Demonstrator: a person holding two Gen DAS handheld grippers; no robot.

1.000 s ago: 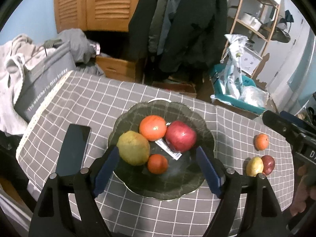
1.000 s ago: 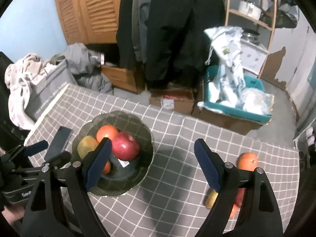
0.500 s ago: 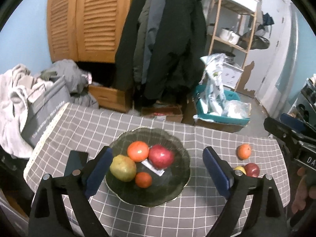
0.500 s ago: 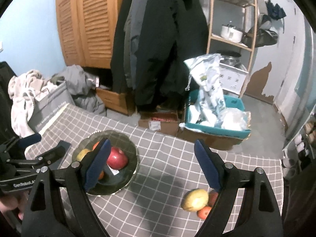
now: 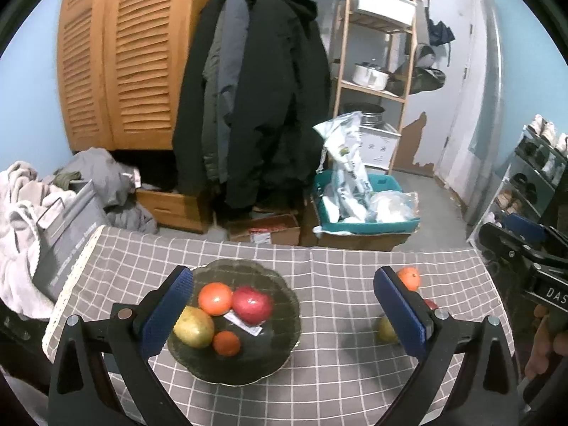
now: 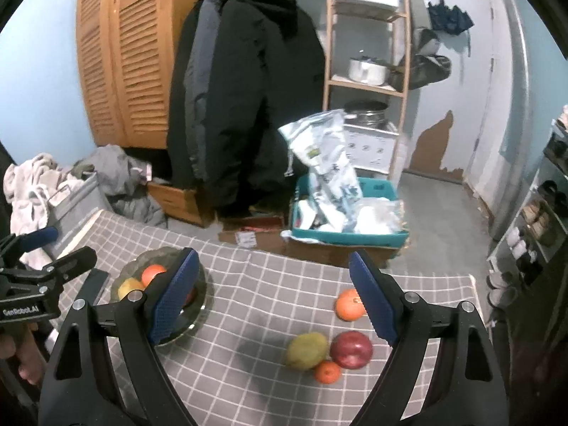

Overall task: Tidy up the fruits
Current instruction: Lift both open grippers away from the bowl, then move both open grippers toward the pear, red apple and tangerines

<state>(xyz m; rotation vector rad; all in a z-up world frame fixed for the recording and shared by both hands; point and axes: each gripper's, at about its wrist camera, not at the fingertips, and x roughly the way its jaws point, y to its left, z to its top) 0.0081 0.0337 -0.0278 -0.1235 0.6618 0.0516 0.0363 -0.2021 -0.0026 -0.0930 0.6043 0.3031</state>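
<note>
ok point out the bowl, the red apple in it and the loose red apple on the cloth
bowl point(image 5: 284, 351), left wrist view, bare front rim
red apple in the bowl point(image 5: 252, 304), left wrist view, middle of its skin
loose red apple point(image 6: 352, 349), right wrist view, its centre

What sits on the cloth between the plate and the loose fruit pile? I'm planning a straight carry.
Nothing: in the right wrist view, only bare checked tablecloth lies between the plate and the loose fruit pile.

bare cloth point(image 6: 269, 305) between bowl point(image 6: 198, 305) and loose fruit point(image 6: 307, 349)
</note>
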